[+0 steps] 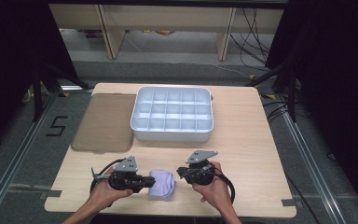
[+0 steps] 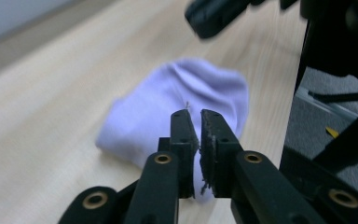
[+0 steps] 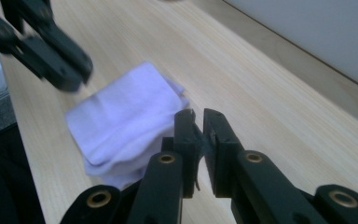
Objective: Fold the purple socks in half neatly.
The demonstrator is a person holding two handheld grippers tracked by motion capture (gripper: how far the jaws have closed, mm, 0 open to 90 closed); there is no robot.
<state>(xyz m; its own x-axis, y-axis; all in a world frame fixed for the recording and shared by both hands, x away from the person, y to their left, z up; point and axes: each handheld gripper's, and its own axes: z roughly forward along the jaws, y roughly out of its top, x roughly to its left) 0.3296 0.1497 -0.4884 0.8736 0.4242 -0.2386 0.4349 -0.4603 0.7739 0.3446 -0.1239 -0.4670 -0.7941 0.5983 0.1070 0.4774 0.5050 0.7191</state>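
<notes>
Your left gripper (image 2: 194, 113) has its black jaws drawn narrow with only a slit between them, and nothing is pinched there; the folded pale lilac cloth (image 1: 162, 184) lies flat on the light wooden table (image 1: 242, 140), just ahead of and under those fingertips. Your right gripper (image 3: 198, 112) is likewise nearly closed on nothing, with the cloth just beyond and to the left of its tips, so the cloth sits between your two grippers, and the white compartmented plastic tray (image 1: 172, 115) stands well beyond both.
</notes>
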